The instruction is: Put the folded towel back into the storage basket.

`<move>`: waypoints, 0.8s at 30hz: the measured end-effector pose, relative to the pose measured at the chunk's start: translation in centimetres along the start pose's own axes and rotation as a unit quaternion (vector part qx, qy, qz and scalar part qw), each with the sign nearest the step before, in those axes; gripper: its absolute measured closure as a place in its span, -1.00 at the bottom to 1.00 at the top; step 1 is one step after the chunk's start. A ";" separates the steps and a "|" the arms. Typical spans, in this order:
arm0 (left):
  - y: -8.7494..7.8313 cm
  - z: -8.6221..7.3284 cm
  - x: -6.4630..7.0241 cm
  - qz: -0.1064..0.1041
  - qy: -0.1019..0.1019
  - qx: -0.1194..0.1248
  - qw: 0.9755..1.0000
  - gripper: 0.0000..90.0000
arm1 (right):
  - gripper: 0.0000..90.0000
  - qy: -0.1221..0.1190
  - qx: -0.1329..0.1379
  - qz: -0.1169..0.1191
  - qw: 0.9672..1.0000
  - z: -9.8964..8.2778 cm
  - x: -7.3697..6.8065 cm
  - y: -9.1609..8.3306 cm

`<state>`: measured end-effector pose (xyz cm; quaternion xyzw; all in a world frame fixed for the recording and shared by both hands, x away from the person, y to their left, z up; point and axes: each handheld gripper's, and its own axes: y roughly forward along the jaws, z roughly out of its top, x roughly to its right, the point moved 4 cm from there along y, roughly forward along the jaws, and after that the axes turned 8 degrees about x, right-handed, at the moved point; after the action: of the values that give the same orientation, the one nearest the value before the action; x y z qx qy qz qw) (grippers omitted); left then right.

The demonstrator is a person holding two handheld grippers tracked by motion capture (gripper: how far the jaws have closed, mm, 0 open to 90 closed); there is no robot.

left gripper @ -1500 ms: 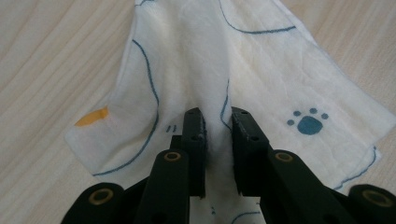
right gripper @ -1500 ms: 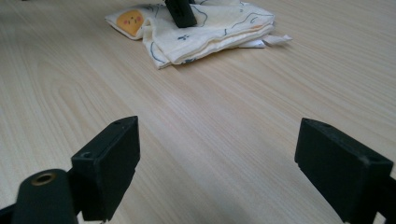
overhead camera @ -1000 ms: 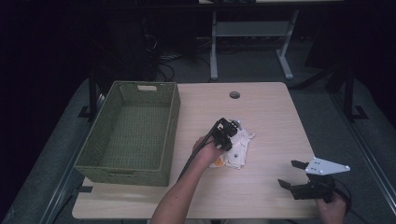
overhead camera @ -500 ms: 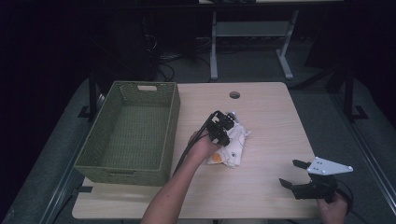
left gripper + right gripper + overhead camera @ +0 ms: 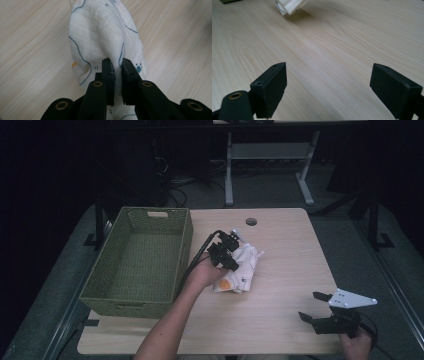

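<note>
Dim room behind, with desk legs and cables on the floor. Pale wooden worktop (image 5: 280, 245) in front, round cable hole (image 5: 251, 221) near its far edge. Green woven basket (image 5: 137, 262) at the worktop's left side, nothing seen inside. White muslin cloth (image 5: 242, 270) with blue line print and an orange patch bunched near the worktop's middle, just right of the basket. Left tongs (image 5: 232, 262) clamped on a fold of the cloth (image 5: 100, 32), jaws nearly together with fabric pinched between, cloth partly raised off the wood. Right tongs (image 5: 314, 306) near the front right corner, well apart from the cloth, jaws spread wide over bare wood, gripping nothing. Cloth edge (image 5: 289, 6) far ahead in the right gripper view.
</note>
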<state>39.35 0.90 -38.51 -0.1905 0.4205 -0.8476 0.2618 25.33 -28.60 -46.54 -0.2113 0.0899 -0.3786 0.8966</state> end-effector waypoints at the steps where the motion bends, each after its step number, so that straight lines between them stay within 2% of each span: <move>1: -0.3 0.0 -0.1 0.002 0.001 -0.002 1.000 0.85 | -0.70 -0.003 -0.002 0.000 1.000 0.0 0.0 0.0; 7: -2.7 -0.3 -0.9 -0.004 -0.016 0.021 1.000 0.85 | -0.70 -0.004 -0.001 -0.002 1.000 0.0 0.0 0.0; 14: -4.8 -1.0 -1.5 -0.008 -0.021 0.024 0.999 0.85 | -0.70 -0.001 -0.002 -0.003 1.000 0.0 0.0 0.0; 19: -6.6 -1.5 -2.0 -0.029 -0.035 0.038 0.998 0.85 | -0.70 -0.005 -0.003 -0.003 1.000 0.0 -0.1 0.1; 24: -8.1 -2.0 -2.7 -0.040 -0.047 0.049 0.997 0.85 | -0.70 -0.006 -0.005 -0.003 1.000 0.0 -0.1 0.2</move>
<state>38.06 7.92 -33.33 -0.2337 0.3573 -0.8673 0.2560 25.36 -28.41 -46.62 -0.2180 0.0862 -0.3794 0.8950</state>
